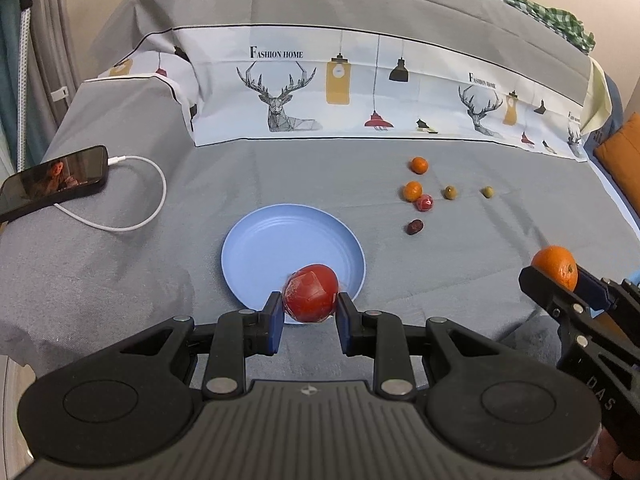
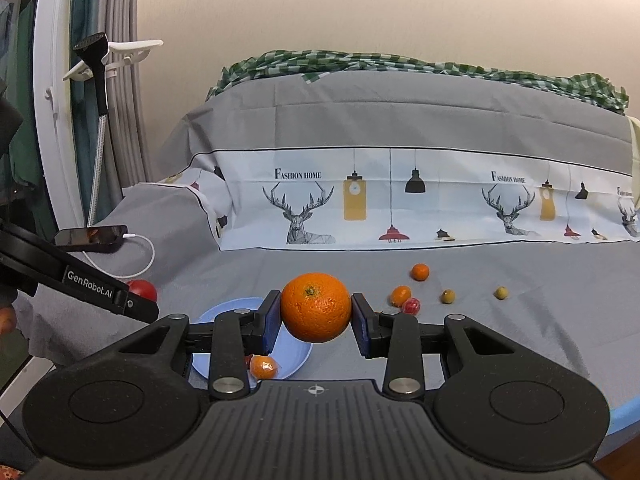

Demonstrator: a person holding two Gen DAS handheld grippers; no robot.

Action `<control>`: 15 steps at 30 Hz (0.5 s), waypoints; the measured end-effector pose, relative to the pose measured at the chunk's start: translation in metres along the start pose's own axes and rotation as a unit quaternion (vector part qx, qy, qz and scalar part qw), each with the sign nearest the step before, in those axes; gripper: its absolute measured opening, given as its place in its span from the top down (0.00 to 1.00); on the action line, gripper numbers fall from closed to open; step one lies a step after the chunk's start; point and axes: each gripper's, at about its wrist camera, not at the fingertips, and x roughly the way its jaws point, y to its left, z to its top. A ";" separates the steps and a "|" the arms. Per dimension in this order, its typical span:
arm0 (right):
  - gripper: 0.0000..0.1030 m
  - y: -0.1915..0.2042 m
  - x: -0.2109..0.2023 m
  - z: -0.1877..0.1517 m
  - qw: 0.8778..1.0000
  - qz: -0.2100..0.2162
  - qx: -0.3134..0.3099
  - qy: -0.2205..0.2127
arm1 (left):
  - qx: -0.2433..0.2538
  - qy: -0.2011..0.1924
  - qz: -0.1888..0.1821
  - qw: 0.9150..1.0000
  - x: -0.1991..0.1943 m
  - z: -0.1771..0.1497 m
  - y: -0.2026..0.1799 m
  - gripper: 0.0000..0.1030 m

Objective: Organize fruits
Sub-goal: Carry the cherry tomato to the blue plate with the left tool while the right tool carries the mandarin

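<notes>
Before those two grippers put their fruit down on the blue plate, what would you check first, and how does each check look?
1. Left gripper holds the plastic-wrapped red fruit between its pads: ok.
2. Right gripper holds the large orange squarely: ok.
3. Blue plate has bare room for both: ok; only one small wrapped orange fruit shows on it, in the right wrist view.
4. Red fruit is over the plate's near rim: ok.
5. The two grippers are well apart: ok.
6. Height of each fruit above the plate: cannot tell.
</notes>
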 end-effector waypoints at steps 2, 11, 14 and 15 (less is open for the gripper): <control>0.63 -0.001 0.002 0.001 1.000 0.002 -0.001 0.003 | -0.001 0.001 -0.002 1.000 0.001 0.001 0.001 0.70; 0.63 -0.004 0.012 0.000 1.000 0.002 0.002 0.018 | -0.001 0.005 -0.004 1.000 0.009 0.005 0.001 0.70; 0.63 -0.003 0.017 0.000 1.000 0.004 0.001 0.024 | -0.002 0.009 -0.004 1.000 0.013 0.007 0.002 0.70; 0.63 -0.003 0.018 0.000 1.000 0.005 0.001 0.025 | -0.002 0.010 -0.004 1.000 0.014 0.008 0.002 0.70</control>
